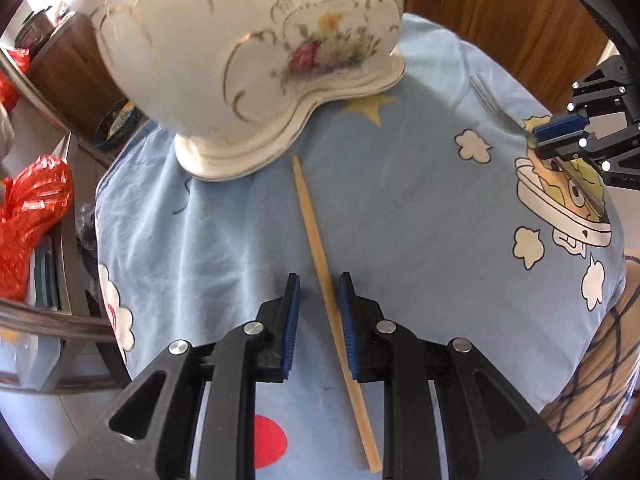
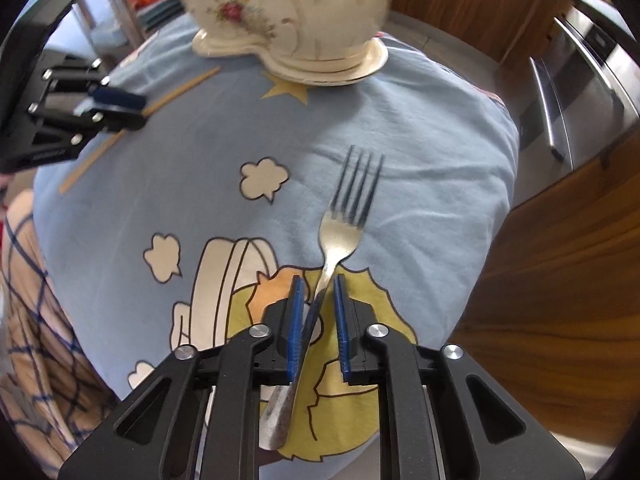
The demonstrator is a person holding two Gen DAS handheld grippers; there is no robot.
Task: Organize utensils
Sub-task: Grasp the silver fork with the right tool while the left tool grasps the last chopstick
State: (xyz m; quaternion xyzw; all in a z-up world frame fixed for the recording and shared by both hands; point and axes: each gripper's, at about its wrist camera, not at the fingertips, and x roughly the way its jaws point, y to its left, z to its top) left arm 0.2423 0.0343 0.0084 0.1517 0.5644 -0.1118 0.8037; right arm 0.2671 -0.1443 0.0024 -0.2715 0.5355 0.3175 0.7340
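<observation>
- Now the left gripper (image 1: 319, 312) has its fingers narrowly parted around the chopstick (image 1: 326, 286), which lies lengthwise between them on the bench (image 1: 420, 200).
- Right gripper (image 2: 317, 316) fingers pinch the fork (image 2: 340, 232), tines pointing ahead.

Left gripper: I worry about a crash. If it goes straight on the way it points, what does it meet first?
Probably the chopstick lying between the left gripper's open jaws, or the blue cloth beneath it; depth is unclear.
</observation>
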